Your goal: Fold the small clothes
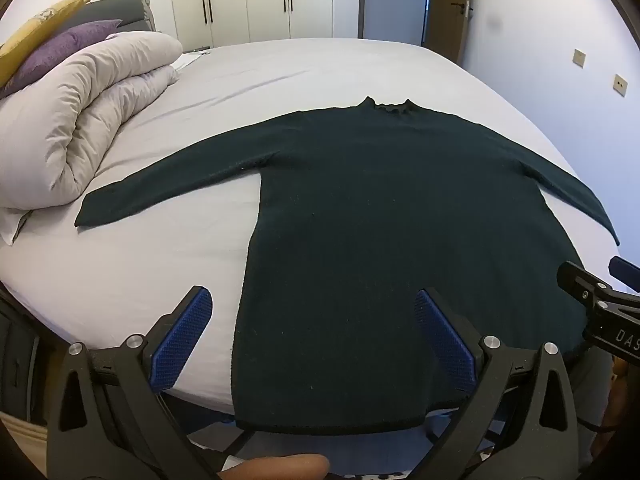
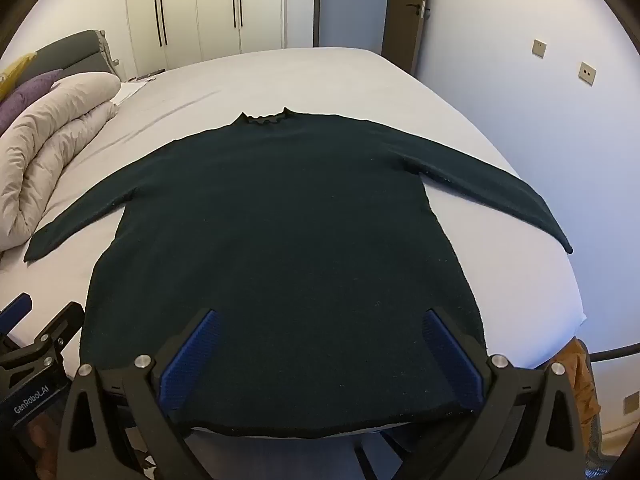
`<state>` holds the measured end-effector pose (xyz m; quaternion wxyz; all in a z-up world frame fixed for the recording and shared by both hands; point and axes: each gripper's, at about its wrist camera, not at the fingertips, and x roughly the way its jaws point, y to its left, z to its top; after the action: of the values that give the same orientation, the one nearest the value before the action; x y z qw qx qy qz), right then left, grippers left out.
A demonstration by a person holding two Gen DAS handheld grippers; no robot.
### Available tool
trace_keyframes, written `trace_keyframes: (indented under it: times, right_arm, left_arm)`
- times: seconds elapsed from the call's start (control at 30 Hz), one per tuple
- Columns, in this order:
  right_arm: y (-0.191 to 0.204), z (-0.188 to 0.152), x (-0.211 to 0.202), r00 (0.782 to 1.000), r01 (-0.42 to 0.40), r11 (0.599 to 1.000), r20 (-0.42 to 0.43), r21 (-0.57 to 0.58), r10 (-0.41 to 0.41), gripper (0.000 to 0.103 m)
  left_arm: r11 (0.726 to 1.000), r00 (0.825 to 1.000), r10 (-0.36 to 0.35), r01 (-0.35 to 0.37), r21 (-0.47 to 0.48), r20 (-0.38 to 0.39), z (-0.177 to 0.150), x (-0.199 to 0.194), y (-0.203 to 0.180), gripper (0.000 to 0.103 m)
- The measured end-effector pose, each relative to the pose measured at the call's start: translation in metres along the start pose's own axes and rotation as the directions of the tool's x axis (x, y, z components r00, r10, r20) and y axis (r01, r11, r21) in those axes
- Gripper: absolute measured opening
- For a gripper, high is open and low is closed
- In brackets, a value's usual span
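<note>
A dark green long-sleeved sweater (image 1: 380, 208) (image 2: 280, 220) lies flat on the white bed, collar away from me, both sleeves spread out sideways, hem at the near bed edge. My left gripper (image 1: 314, 300) hangs open above the hem's left part, blue pads wide apart, nothing between them. Over the hem's right part my right gripper (image 2: 320, 322) is open too, holding nothing. Each gripper shows at the edge of the other's view: the right gripper (image 1: 604, 300) and the left gripper (image 2: 40, 336).
A rolled beige duvet (image 1: 88, 112) (image 2: 52, 140) and purple and yellow pillows (image 1: 60, 44) lie at the bed's left end. White bed sheet (image 1: 280, 68) stretches beyond the collar. Wardrobes and a door stand behind; a wall runs along the right.
</note>
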<state>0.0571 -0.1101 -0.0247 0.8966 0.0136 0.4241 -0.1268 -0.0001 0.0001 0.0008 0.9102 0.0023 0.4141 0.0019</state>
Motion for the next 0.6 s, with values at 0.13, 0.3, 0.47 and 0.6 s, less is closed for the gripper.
trace_keyframes:
  times: [0.13,0.3,0.47,0.6]
  right_arm:
    - [0.001,0.000,-0.001,1.000,0.027,1.000,0.006,-0.016,-0.027,0.103]
    - [-0.002,-0.001,0.001,1.000,0.029,0.999,0.005,-0.023,-0.029,0.103]
    - [-0.001,-0.008,0.005,1.000,0.027,0.999,0.001,-0.026,-0.027,0.103]
    - [0.006,-0.005,0.002,1.000,0.030,0.999,0.001,-0.036,-0.030,0.103]
  left_arm:
    - [1.000,1.000,0.007,-0.007,0.006,-0.007,0.000,0.000,-0.001,0.103]
    - [1.000,1.000,0.001,0.000,0.004,-0.010,-0.001,0.009,-0.001,0.103]
    - [1.000,1.000,0.001,-0.001,-0.001,-0.010,-0.002,0.009,0.000,0.103]
    - [1.000,1.000,-0.003,0.003,-0.001,-0.010,-0.001,0.005,0.002,0.103]
